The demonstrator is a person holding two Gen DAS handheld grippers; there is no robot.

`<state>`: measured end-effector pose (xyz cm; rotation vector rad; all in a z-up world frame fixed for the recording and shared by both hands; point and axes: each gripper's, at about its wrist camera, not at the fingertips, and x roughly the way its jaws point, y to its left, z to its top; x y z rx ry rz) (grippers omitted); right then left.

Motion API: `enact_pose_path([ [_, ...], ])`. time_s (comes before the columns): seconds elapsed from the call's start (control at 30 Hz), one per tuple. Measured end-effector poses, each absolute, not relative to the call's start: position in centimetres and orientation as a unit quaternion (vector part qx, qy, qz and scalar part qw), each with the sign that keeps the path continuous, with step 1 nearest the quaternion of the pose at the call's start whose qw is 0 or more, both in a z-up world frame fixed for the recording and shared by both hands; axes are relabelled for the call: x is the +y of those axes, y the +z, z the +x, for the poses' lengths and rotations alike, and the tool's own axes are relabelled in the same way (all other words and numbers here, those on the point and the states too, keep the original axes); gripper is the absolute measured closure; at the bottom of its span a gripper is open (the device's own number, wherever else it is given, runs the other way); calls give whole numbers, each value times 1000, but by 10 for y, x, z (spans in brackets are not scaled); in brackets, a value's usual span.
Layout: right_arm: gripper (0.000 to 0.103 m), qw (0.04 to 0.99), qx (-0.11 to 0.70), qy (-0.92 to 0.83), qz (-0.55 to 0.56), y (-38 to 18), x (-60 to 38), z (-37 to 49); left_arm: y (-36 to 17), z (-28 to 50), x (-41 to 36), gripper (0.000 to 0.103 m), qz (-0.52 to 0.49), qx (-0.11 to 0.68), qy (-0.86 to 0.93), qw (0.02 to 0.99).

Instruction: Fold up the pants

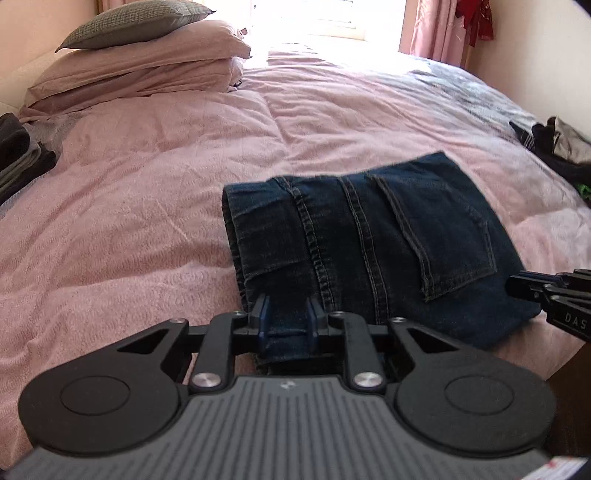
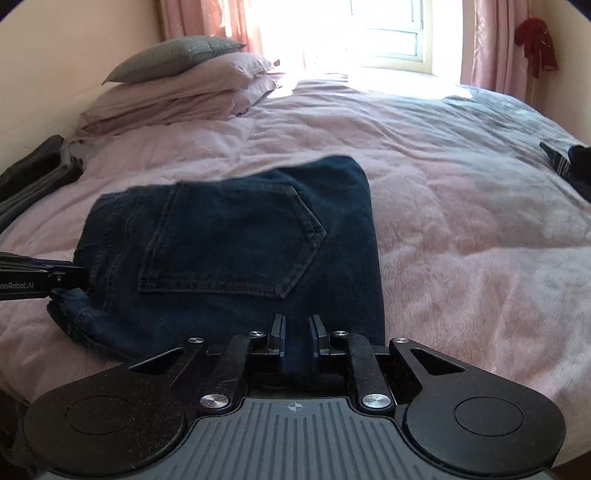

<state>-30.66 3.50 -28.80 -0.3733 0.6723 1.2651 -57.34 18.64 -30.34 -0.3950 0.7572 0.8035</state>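
Observation:
Dark blue jeans [image 1: 369, 240] lie folded into a compact rectangle on the pink bedspread [image 1: 147, 221], back pocket facing up. My left gripper [image 1: 288, 317] is shut on the near left edge of the jeans, with denim pinched between its blue pads. In the right wrist view, my right gripper [image 2: 297, 330] is shut on the near right edge of the same jeans [image 2: 236, 236], where denim fills the gap between its pads. Each gripper shows in the other's view: the right one [image 1: 517, 286] at the jeans' right side, the left one [image 2: 74, 277] at a bunched corner.
Stacked pink pillows [image 1: 140, 70] with a grey one [image 1: 136, 24] on top sit at the far left of the bed. Folded dark clothes [image 1: 22, 158] lie at the left edge, and more dark garments [image 1: 554, 147] at the right. A bright window [image 2: 369, 33] is behind the bed.

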Motion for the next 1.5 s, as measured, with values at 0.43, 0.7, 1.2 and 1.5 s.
enact_pose_path([
  [0.43, 92, 706, 292, 623, -171, -335, 120, -313, -344, -514, 224, 86, -152, 369, 397, 826],
  [0.7, 92, 717, 276, 622, -151, -296, 126, -268, -290, -513, 234, 88, -158, 326, 400, 842],
  [1.2, 92, 748, 295, 564, -188, -335, 169, -209, -334, -488, 259, 86, -137, 377, 428, 810],
  [1.5, 86, 750, 300, 560, -183, -304, 137, -225, -315, -499, 248, 87, -144, 359, 422, 820],
])
